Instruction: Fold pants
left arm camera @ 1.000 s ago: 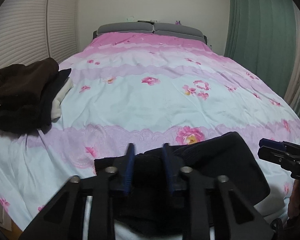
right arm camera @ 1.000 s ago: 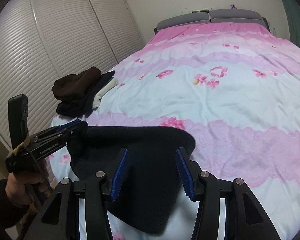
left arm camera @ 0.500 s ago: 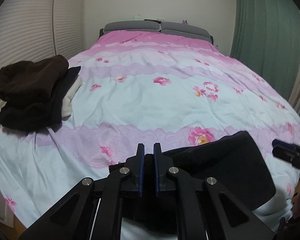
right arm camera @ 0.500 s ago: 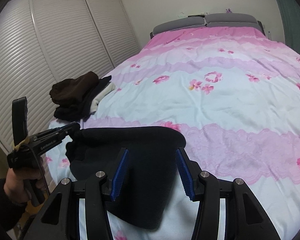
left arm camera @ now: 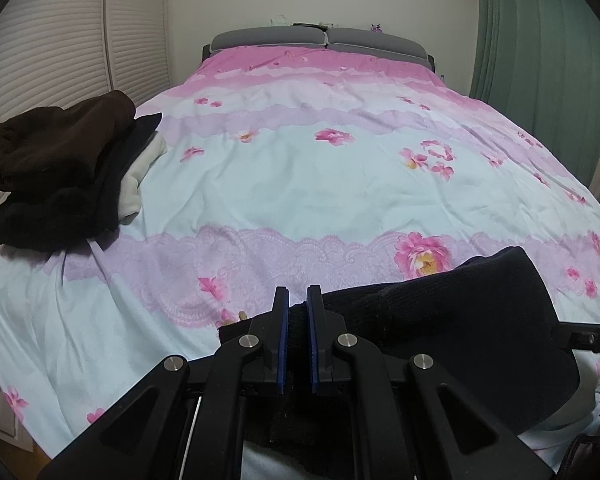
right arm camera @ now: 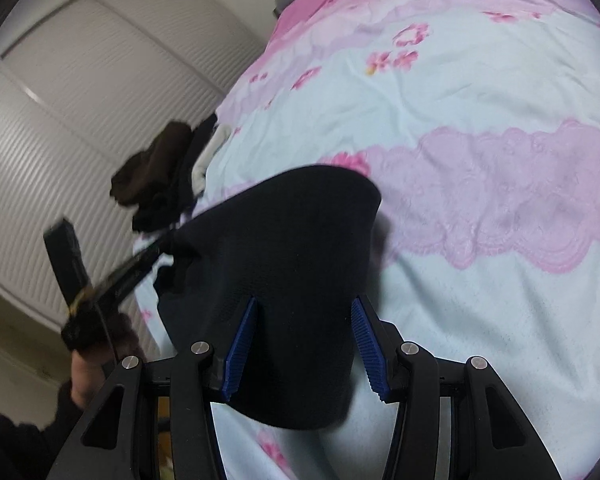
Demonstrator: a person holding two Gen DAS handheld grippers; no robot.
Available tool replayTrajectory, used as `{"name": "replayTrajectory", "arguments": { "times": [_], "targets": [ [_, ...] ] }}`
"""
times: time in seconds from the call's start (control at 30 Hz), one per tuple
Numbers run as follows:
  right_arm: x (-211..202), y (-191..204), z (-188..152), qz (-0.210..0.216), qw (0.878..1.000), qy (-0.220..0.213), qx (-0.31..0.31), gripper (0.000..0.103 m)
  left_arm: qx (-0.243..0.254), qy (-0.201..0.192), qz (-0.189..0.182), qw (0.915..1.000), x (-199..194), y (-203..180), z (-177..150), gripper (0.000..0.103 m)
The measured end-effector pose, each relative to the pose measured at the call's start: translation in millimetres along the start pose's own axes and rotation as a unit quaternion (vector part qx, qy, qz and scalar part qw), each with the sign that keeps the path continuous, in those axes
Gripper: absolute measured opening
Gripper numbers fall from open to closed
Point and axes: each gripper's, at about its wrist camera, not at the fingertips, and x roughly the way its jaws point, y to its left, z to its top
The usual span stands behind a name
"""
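The black pants (left arm camera: 460,320) lie folded at the near edge of the bed; they also show in the right wrist view (right arm camera: 284,264). My left gripper (left arm camera: 297,312) is shut on the pants' left edge, black cloth pinched between its blue pads. It also shows from the side in the right wrist view (right arm camera: 168,240), holding the left corner a little raised. My right gripper (right arm camera: 304,316) is open, its blue pads either side of the near part of the pants, not closed on them. Its dark tip shows in the left wrist view (left arm camera: 588,338) at the pants' right edge.
A pile of brown, black and white clothes (left arm camera: 60,168) sits at the bed's left edge, also in the right wrist view (right arm camera: 160,172). The floral duvet (left arm camera: 320,168) covers the bed. White louvred doors (right arm camera: 60,120) stand left, a green curtain (left arm camera: 540,60) right.
My left gripper closed from open onto the pants' left edge and lifted it slightly. The right gripper tilted and moved in over the pants, still open.
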Motion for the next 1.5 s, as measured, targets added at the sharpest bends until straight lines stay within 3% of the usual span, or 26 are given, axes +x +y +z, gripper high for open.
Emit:
{"name": "replayTrajectory", "arguments": {
  "times": [0.1, 0.2, 0.37, 0.43, 0.53, 0.63, 0.73, 0.87, 1.03, 1.13, 1.27, 1.3, 1.33, 1.5],
  "targets": [
    [13, -4, -3, -0.018, 0.999, 0.031, 0.001, 0.033, 0.002, 0.005, 0.0, 1.0, 6, -1, -1, 0.01],
    [20, -9, -10, -0.054, 0.998, 0.037, 0.0, 0.031, 0.01, 0.007, -0.003, 0.9999, 10, -7, -4, 0.01],
    [0, 13, -13, -0.089, 0.995, 0.002, -0.042, 0.042, 0.035, -0.004, 0.008, 0.9994, -2, -17, 1, 0.01],
    [-15, 21, -16, -0.115, 0.992, -0.015, -0.057, 0.057, 0.04, -0.01, 0.004, 0.9991, -14, -19, 4, 0.011],
    [-41, 32, -31, -0.159, 0.981, -0.062, -0.087, 0.065, 0.051, -0.029, -0.002, 0.9983, -36, -25, 3, 0.011],
    [-51, 46, -55, -0.2, 0.969, -0.077, -0.121, 0.065, 0.056, -0.05, -0.006, 0.9972, -58, -31, -2, 0.017],
    [-44, 54, -79, -0.22, 0.963, -0.065, -0.141, 0.065, 0.044, -0.054, -0.019, 0.9974, -69, -33, -10, 0.033],
    [-26, 53, -89, -0.225, 0.964, -0.066, -0.125, 0.065, 0.027, -0.047, -0.039, 0.9978, -69, -37, -20, 0.046],
    [-6, 49, -81, -0.223, 0.966, -0.078, -0.106, 0.065, 0.005, -0.043, -0.067, 0.9968, -59, -38, -24, 0.05],
    [4, 41, -71, -0.222, 0.969, -0.076, -0.081, 0.064, -0.003, -0.033, -0.062, 0.9975, -44, -34, -26, 0.05],
    [2, 28, -70, -0.188, 0.977, -0.089, -0.039, 0.048, -0.011, -0.01, -0.059, 0.9982, -24, -28, -30, 0.05],
    [1, 23, -70, -0.174, 0.98, -0.091, -0.028, 0.035, -0.008, -0.01, -0.057, 0.9983, -23, -28, -31, 0.05],
    [-1, 19, -71, -0.157, 0.983, -0.092, -0.016, 0.029, -0.002, -0.011, -0.055, 0.9984, -22, -30, -32, 0.05],
    [-5, 9, -77, -0.149, 0.984, -0.096, 0.018, 0.02, 0.02, -0.012, -0.043, 0.9988, -17, -36, -35, 0.053]
  ]
}}
